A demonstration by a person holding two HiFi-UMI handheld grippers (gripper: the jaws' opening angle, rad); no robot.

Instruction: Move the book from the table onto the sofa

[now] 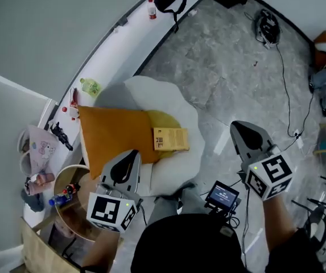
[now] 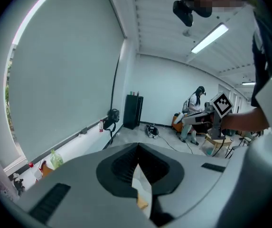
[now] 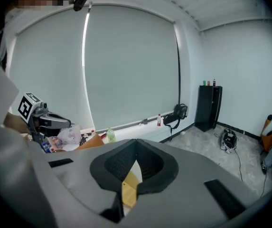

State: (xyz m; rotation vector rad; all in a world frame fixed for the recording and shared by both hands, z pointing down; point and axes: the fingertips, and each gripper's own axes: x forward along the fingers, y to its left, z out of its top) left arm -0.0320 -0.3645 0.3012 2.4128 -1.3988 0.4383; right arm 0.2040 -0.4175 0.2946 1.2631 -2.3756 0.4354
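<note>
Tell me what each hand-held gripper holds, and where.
Nothing: left hand-held gripper and right hand-held gripper are shut, empty; book lies on the sofa.

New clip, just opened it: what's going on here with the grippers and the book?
A person holds a two-jaw gripper in each hand. The left gripper and the right gripper are both shut with nothing between the jaws, and both are held above the scene. The thin yellow-brown book lies flat on the white cloud-shaped sofa, beside a large orange cushion and apart from both grippers. It is not on the small round wooden table, so the move looks done.
</note>
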